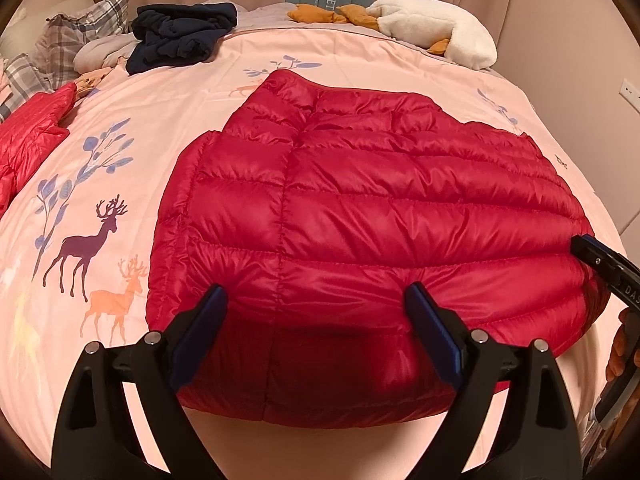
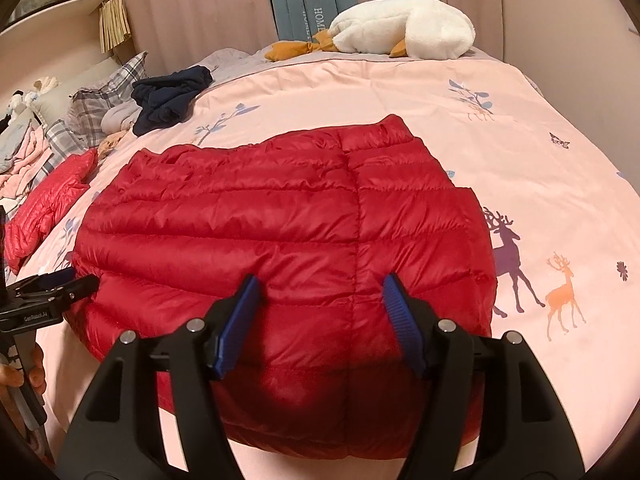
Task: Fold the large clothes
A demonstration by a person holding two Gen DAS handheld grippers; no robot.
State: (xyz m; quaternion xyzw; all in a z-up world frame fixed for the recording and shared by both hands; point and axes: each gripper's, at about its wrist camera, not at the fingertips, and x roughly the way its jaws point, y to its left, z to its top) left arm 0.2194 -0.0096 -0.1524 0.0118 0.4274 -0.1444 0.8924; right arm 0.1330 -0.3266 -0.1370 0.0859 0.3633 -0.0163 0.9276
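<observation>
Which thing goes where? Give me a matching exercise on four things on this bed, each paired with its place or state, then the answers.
Column one:
1. red puffer jacket
2. navy garment
3. white plush goose
4. left claw

Column two:
A. crumpled near the plaid pillows
B. lying at the far edge of the bed by the curtain
C. open, over the jacket's near edge
D. spread flat in the middle of the pink bedspread

Pairs: 1-D, 2-A, 3-B, 4-C

Grey headboard cushion reads "HANEL", "HOME"; left claw perhaps "GenRobot.AI".
</observation>
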